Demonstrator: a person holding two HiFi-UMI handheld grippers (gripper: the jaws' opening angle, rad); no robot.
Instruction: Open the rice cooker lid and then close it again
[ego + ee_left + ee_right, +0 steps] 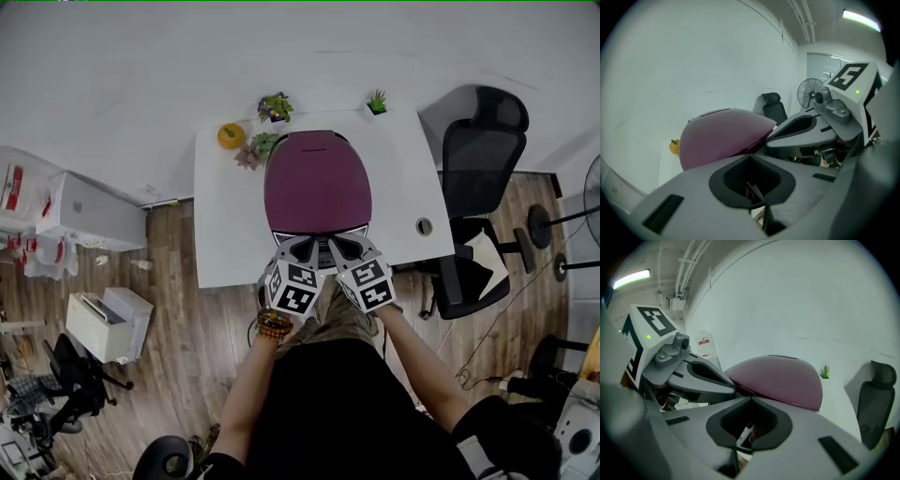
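A rice cooker (317,183) with a domed purple lid stands in the middle of the white table (225,225), and the lid lies down over its body. Both grippers sit side by side at the cooker's front edge, pointing at it. My left gripper (307,246) is shut with nothing between its jaws, its tip (751,157) just short of the purple lid (722,136). My right gripper (343,246) is shut and empty too, its tip (751,399) close to the lid's front rim (783,380). Whether either tip touches the cooker is hidden.
An orange (230,135) and two small potted plants (275,107) (377,102) stand at the table's far edge. A black office chair (480,187) is to the right, with a fan (591,197) beyond it. White boxes (108,323) sit on the wooden floor at left.
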